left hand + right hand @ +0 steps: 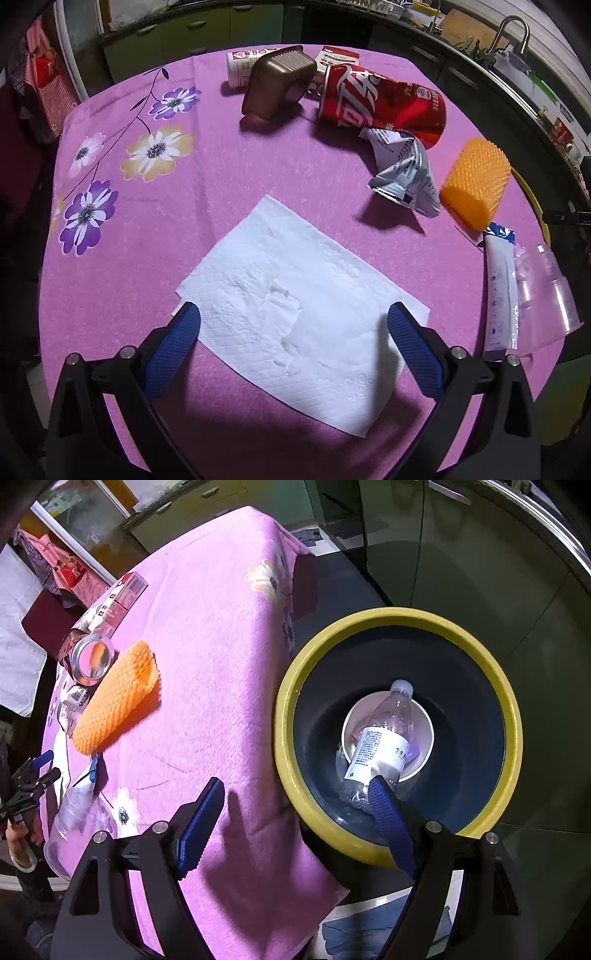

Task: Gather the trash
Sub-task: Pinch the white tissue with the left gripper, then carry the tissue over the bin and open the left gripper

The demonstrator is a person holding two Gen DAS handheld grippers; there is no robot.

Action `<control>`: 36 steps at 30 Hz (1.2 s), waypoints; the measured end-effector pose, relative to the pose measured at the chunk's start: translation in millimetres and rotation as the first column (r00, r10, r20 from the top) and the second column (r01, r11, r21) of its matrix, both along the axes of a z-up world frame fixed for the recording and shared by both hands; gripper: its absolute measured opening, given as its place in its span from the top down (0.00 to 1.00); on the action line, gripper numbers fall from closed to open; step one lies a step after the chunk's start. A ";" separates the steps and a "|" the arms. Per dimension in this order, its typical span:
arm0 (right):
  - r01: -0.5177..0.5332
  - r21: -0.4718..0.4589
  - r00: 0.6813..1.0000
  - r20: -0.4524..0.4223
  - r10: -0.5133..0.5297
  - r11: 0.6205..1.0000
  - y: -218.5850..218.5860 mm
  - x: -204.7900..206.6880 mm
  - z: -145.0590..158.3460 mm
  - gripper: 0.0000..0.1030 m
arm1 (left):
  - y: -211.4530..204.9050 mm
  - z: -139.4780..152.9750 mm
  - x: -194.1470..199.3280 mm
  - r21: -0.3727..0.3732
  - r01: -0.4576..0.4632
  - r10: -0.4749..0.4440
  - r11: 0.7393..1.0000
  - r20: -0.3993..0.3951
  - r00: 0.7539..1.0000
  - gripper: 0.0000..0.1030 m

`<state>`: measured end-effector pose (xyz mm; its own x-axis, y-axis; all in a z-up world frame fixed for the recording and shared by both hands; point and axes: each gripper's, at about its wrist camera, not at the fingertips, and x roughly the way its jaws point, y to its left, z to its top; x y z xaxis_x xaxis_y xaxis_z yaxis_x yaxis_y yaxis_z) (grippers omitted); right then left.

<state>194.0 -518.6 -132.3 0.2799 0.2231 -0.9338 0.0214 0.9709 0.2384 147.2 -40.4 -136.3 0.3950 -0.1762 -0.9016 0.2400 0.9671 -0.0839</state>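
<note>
Now my left tongs [293,314] hang spread over the white napkin [295,295] lying flat on the table [155,229]. Right tongs [299,794] gape empty, straddling the yellow-rimmed bin [511,716]; plastic bottle [384,738] and paper cup [424,734] inside.

A home kitchen: sink faucet [515,33], green cabinets [166,40], floral tablecloth [147,206].
</note>
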 end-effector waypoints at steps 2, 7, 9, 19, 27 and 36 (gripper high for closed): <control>-0.001 0.003 1.000 -0.001 0.001 1.000 -0.2 0.2 -0.3 0.23 | -3.2 0.0 -0.2 0.000 0.001 -0.001 1.000 0.003 1.000 0.07; -0.007 0.013 1.000 0.004 0.007 1.000 1.9 1.4 1.0 0.23 | -22.9 2.7 -10.7 0.065 0.047 -0.050 0.997 0.057 0.997 0.34; -0.013 0.014 1.000 0.004 0.013 1.000 4.2 1.1 1.3 0.22 | -25.4 5.5 -11.8 0.055 0.060 -0.064 0.997 0.065 0.996 0.49; -0.001 0.014 1.000 0.005 0.001 1.000 -0.8 -2.3 2.8 0.22 | -15.9 14.7 -12.6 -0.062 0.089 -0.085 0.994 0.058 0.995 0.98; 0.007 0.023 1.000 0.011 -0.007 1.000 -5.6 -5.0 4.7 0.22 | -28.7 55.9 -19.4 -0.064 0.159 -0.148 0.985 0.141 0.979 0.98; 0.014 0.028 1.000 0.020 -0.014 1.000 -11.8 -11.5 5.7 0.22 | -61.0 109.8 -19.2 -0.108 0.292 -0.265 0.950 0.210 0.941 0.98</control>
<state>182.5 -530.4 -126.6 0.3017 0.2447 -0.9215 0.0298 0.9636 0.2656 127.9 -101.4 -26.4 0.4742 -0.4189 -0.7744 0.5223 0.8419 -0.1356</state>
